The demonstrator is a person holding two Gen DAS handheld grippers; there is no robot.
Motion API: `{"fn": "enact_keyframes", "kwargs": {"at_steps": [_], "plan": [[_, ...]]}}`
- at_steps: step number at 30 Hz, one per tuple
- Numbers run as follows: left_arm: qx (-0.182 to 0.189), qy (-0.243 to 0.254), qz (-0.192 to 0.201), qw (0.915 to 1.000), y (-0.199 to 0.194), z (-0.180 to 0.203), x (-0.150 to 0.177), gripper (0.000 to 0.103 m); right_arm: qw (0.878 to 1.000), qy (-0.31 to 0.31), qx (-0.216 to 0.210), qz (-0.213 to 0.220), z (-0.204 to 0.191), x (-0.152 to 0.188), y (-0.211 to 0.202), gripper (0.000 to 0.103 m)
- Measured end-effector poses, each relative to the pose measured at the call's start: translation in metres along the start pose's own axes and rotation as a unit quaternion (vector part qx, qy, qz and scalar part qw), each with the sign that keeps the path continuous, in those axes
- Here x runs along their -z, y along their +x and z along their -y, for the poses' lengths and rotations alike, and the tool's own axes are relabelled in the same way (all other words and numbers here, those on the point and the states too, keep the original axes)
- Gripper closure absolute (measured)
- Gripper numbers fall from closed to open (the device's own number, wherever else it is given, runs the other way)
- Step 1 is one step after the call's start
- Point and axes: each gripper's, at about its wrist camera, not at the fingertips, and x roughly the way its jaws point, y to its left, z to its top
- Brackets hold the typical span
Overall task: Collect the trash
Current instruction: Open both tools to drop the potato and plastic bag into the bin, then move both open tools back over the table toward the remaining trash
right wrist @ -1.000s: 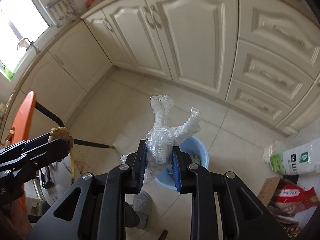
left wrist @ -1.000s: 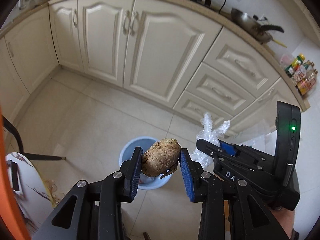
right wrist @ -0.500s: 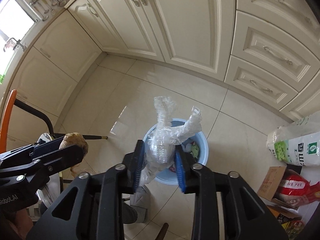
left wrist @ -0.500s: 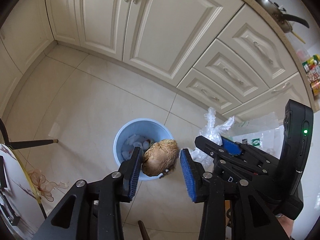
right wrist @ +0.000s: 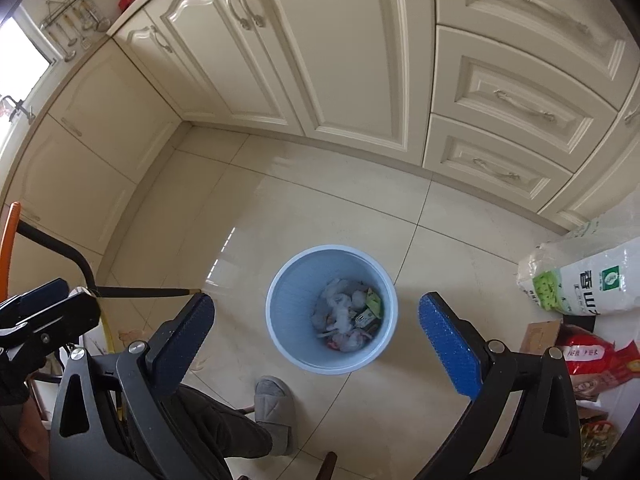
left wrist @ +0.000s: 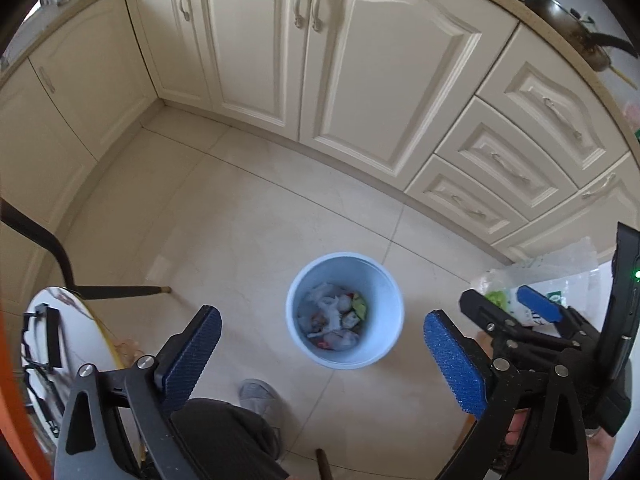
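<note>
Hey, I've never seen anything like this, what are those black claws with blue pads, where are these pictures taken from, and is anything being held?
They are two hand-held grippers; a person carries one in each hand. Each picture comes from a camera on one gripper, looking down along its fingers. The left gripper and the right gripper both hang above a blue bin on the tiled floor. Their jaws are opening, with nothing between them. The trash lies inside the bin. The person's grey slipper stands beside it, and a white sack lies to the right.
</note>
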Motion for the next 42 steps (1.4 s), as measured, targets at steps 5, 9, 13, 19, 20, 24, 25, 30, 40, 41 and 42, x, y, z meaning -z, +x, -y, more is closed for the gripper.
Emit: {"fn": "enact_keyframes", "kwargs": {"at_steps": [5, 9, 13, 19, 20, 24, 25, 30, 40, 41, 42], "plan": [[0.001, -0.001, 0.030, 0.9996, -0.031, 0.005, 0.017, 0.002, 1.000, -0.010, -0.004, 0.018, -0.013, -0.003, -0.021, 0.000], [0.002, 0.000, 0.061, 0.9981, -0.065, -0.004, 0.033, 0.002, 0.999, -0.023, -0.009, 0.039, -0.032, -0.005, -0.044, 0.000], [-0.004, 0.002, 0.103, 0.9947, -0.103, -0.011, 0.056, 0.002, 0.997, -0.039, -0.018, 0.064, -0.057, -0.008, -0.071, 0.000], [-0.012, -0.010, 0.161, 0.9868, -0.170, -0.042, 0.099, 0.002, 0.990, -0.078, -0.045, 0.106, -0.111, -0.008, -0.116, 0.000], [-0.014, -0.012, 0.170, 0.9853, -0.184, -0.054, 0.108, 0.002, 0.989, -0.084, -0.052, 0.112, -0.121, -0.007, -0.123, 0.000], [-0.036, -0.028, 0.211, 0.9765, -0.234, -0.085, 0.146, 0.002, 0.981, -0.117, -0.080, 0.135, -0.167, -0.003, -0.153, 0.000], [-0.040, -0.034, 0.220, 0.9740, -0.246, -0.091, 0.155, 0.002, 0.978, -0.127, -0.087, 0.141, -0.180, -0.001, -0.160, 0.000], [-0.069, -0.071, 0.264, 0.9596, -0.303, -0.121, 0.209, 0.001, 0.964, -0.173, -0.123, 0.163, -0.238, 0.008, -0.190, 0.000], [-0.127, -0.143, 0.317, 0.9290, -0.393, -0.163, 0.313, 0.002, 0.927, -0.264, -0.190, 0.185, -0.348, 0.043, -0.231, 0.000], [-0.132, -0.150, 0.320, 0.9262, -0.399, -0.165, 0.323, 0.002, 0.924, -0.272, -0.196, 0.185, -0.358, 0.047, -0.233, 0.000], [-0.138, -0.157, 0.323, 0.9233, -0.405, -0.168, 0.334, 0.001, 0.920, -0.281, -0.201, 0.184, -0.368, 0.052, -0.234, 0.000]]}}
